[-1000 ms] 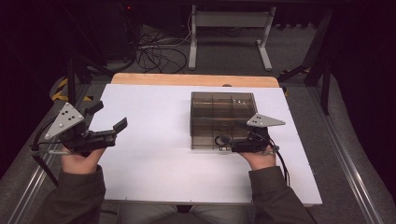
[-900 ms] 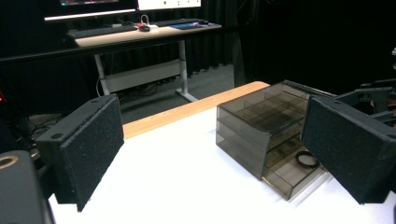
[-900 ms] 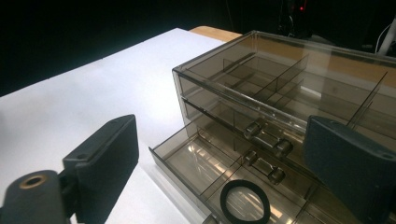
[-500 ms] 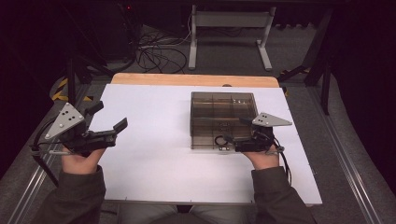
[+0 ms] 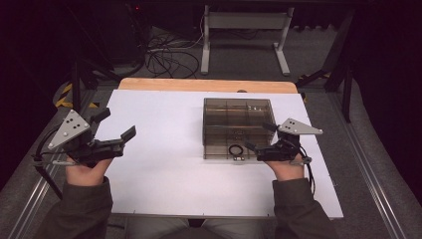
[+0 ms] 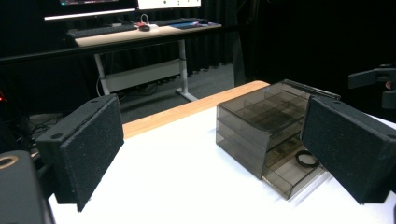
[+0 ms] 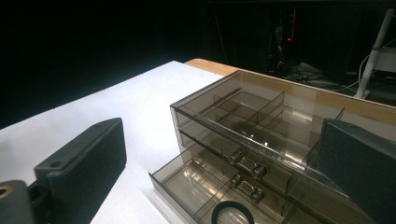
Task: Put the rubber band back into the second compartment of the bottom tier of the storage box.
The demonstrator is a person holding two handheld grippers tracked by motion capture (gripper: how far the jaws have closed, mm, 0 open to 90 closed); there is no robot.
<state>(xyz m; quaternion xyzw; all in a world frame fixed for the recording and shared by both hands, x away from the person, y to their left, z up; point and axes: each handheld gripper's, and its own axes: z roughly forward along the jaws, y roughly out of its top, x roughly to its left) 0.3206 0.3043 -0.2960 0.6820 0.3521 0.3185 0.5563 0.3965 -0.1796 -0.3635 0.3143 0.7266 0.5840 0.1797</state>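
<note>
A smoky see-through drawer unit [image 5: 238, 119] stands right of the middle of the white table [image 5: 164, 164]. Its bottom drawer [image 5: 234, 153] is pulled out a little, and a black ring [image 5: 235, 149] lies in it. My right gripper [image 5: 259, 138] is open just right of that drawer's front, holding nothing. In the right gripper view the unit [image 7: 261, 116], the open drawer [image 7: 182, 182] and the ring [image 7: 232, 215] sit between my spread jaws. My left gripper [image 5: 115, 125] hovers open and empty at the table's left side. The left gripper view shows the unit [image 6: 261, 126] and the ring [image 6: 306, 159] ahead.
A wooden strip [image 5: 206, 85] runs along the table's far edge. Behind it are a desk frame [image 5: 244, 30] and cables [image 5: 164, 57] on the floor. Metal rails [image 5: 370, 174] flank the table. White tabletop lies bare between the two grippers.
My right gripper has drifted slightly to the right, away from the drawer front. The left gripper and the drawer unit have stayed put.
</note>
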